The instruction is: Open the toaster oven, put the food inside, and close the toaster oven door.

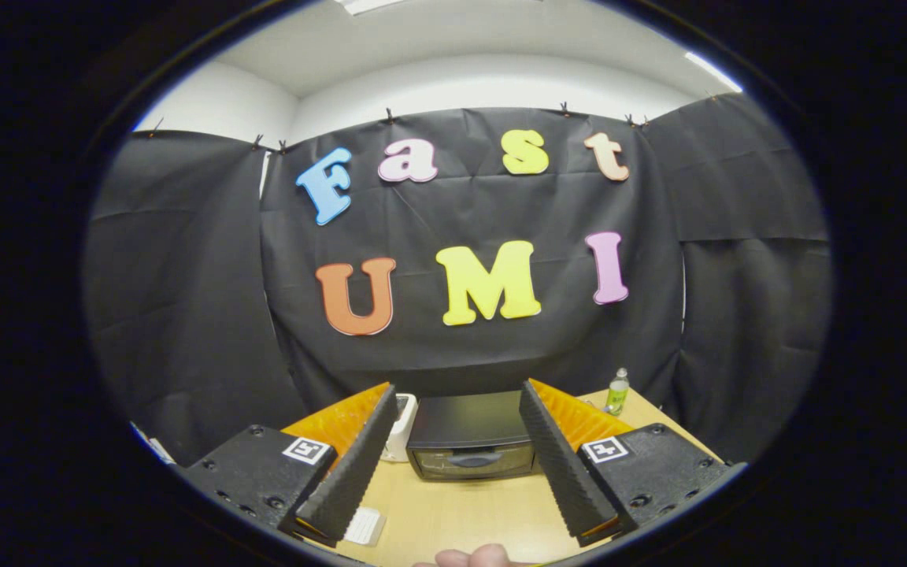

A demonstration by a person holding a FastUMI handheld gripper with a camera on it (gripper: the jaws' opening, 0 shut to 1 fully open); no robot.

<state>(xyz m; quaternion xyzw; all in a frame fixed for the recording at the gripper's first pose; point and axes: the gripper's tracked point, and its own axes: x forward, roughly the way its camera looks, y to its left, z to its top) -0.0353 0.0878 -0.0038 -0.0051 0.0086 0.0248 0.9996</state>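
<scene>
A black toaster oven (471, 435) stands at the back of the wooden table (461, 512), straight ahead beyond my fingers, with its glass door and handle (475, 459) shut. My gripper (460, 465) is held high above the table, open wide, with nothing between its fingers. The left finger (351, 468) and right finger (568, 468) frame the oven. No food is visible.
A white appliance (400, 425) stands just left of the oven. A small green bottle (618, 391) is at the table's back right. A white card (364, 526) lies near the left finger. A person's fingertip (473, 557) shows at the table's near edge.
</scene>
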